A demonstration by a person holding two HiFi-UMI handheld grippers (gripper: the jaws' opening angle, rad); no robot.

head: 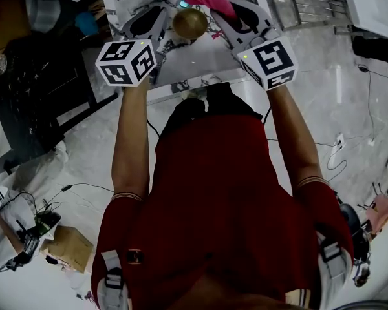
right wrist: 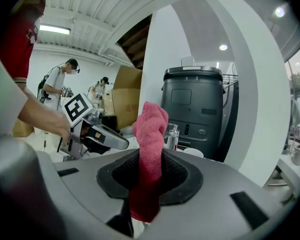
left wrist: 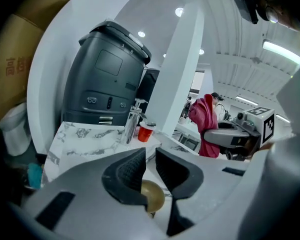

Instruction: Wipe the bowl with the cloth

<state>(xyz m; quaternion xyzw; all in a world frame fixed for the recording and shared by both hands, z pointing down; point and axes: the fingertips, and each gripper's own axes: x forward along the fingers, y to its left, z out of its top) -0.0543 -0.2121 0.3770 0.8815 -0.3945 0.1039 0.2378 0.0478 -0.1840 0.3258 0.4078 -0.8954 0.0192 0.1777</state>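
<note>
Wiping looks ready to start: the right claw (right wrist: 150, 176) pinches the pink cloth (right wrist: 150, 126), the left claw (left wrist: 150, 159) is spread a little by the gold bowl (head: 189, 22) near the table's (head: 200, 60) middle, so next the cloth must rub inside the bowl.

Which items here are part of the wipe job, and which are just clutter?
Job: brass-coloured round bowl; pink-red towelling cloth, clamped in right gripper; left gripper beside the bowl.
Clutter: dark grey machine; small red cup; brown cardboard box.
</note>
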